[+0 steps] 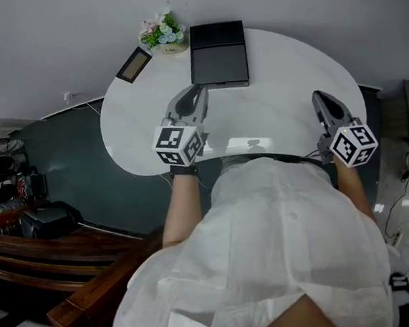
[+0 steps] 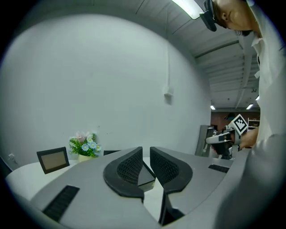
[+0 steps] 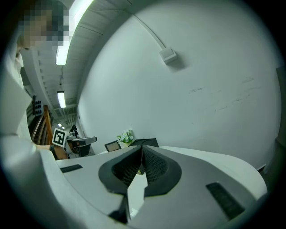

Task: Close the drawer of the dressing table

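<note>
The white oval dressing table (image 1: 283, 80) lies below me in the head view. Its drawer is hidden under the front edge and behind the person's white-clad body. My left gripper (image 1: 196, 94) hovers above the table's middle left and points toward the black box; its jaws (image 2: 146, 152) stand a narrow gap apart with nothing between them. Over the table's right end, my right gripper (image 1: 319, 98) is held about level. In the right gripper view its tips (image 3: 141, 150) meet and hold nothing.
A closed black box (image 1: 218, 54) sits at the back of the table. A small pot of flowers (image 1: 163, 34) and a dark photo frame (image 1: 134, 64) stand at the back left. Wooden furniture (image 1: 72, 280) and dark bags (image 1: 41, 218) lie on the floor at left.
</note>
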Motion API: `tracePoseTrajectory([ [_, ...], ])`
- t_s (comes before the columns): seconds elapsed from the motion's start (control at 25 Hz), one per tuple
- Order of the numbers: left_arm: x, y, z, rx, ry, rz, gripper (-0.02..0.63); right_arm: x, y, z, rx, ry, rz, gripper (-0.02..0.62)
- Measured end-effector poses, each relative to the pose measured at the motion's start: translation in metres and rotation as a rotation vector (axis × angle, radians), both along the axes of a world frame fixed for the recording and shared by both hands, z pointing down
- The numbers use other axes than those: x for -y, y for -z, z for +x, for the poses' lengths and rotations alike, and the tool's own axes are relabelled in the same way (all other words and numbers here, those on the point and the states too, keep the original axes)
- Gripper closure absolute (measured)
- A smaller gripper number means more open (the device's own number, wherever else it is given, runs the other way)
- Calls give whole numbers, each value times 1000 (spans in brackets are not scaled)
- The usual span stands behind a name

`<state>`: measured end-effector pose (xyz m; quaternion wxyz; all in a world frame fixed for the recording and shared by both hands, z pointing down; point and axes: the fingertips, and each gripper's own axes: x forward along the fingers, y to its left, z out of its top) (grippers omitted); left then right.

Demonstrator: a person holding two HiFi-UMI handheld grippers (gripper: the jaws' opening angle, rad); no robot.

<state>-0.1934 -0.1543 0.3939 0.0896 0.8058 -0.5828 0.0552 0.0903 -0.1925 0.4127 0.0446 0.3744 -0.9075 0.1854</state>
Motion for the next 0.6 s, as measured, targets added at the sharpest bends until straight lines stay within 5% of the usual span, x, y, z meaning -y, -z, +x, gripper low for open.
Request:
tracePoseTrajectory([
  [0.6, -34, -5, -45, -33, 120, 2, 575, 8, 10, 1, -37, -2, 51, 586],
])
